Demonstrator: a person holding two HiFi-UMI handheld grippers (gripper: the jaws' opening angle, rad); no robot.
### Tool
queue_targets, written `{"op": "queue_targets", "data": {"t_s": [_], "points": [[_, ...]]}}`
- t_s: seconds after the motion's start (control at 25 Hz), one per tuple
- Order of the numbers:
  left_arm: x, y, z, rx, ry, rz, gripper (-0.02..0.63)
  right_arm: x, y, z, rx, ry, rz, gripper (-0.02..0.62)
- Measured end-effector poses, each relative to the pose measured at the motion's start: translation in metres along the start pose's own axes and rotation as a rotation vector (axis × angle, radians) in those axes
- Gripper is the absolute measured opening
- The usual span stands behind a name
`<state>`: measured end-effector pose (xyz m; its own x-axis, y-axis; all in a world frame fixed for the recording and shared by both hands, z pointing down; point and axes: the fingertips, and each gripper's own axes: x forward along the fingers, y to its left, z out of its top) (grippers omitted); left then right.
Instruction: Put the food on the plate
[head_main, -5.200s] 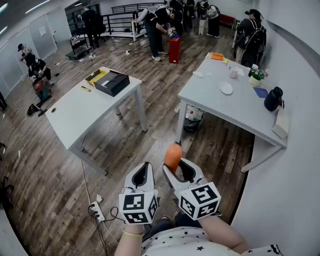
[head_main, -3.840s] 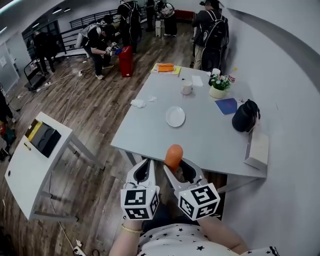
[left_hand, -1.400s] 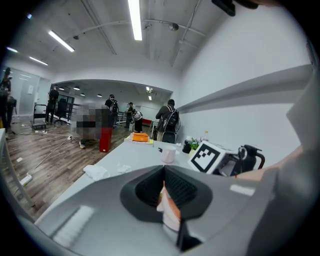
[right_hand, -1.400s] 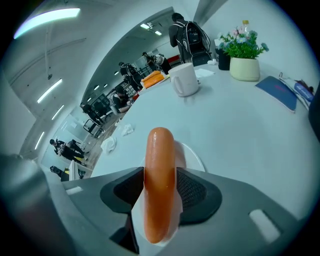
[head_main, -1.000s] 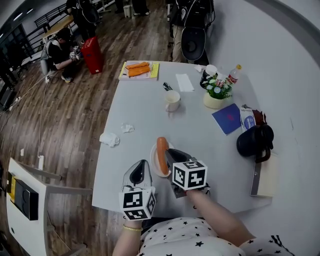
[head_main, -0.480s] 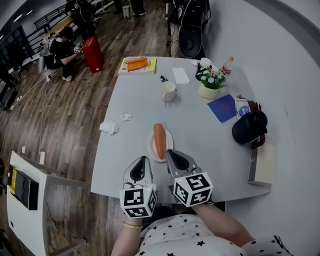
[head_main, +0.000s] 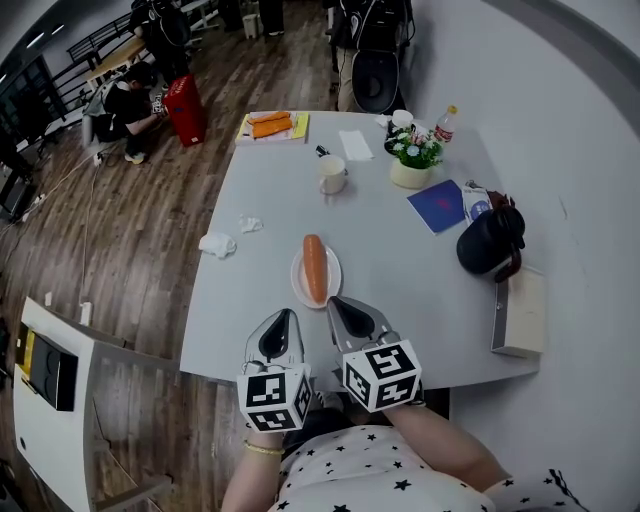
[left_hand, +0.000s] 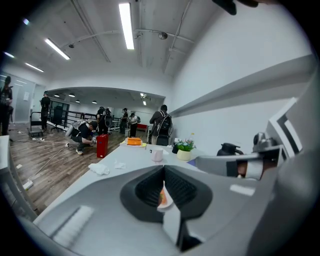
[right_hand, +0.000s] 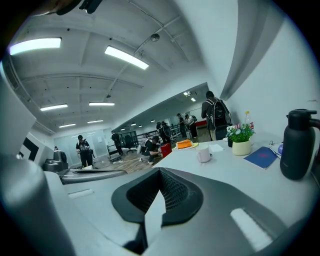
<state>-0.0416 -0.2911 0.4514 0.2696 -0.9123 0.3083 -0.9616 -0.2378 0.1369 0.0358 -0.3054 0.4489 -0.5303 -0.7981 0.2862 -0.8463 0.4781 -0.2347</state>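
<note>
The right gripper (head_main: 340, 304) has its jaws pressed fully together with nothing between them. It hangs over the near edge of the grey table (head_main: 420, 280), its tips just short of the white plate (head_main: 297, 279) and not touching it. The left gripper (head_main: 283, 319) sits just beside it, jaws likewise together and empty, aimed toward the plate. The orange sausage (head_main: 314, 268) lies lengthwise on the plate, clear of both grippers. A white mug (head_main: 331, 173), a flower pot (head_main: 411, 166) and a black jug (head_main: 488, 242) stand farther back.
</note>
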Motion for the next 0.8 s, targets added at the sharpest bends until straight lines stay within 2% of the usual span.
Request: {"op": "queue_targets", "data": {"t_s": [0.8], "points": [[-0.013,-0.014,0.006,0.019,-0.017,-0.009,0.008,-0.023,0.004,0.000,-0.011,-0.008,-0.006,-0.003]]}}
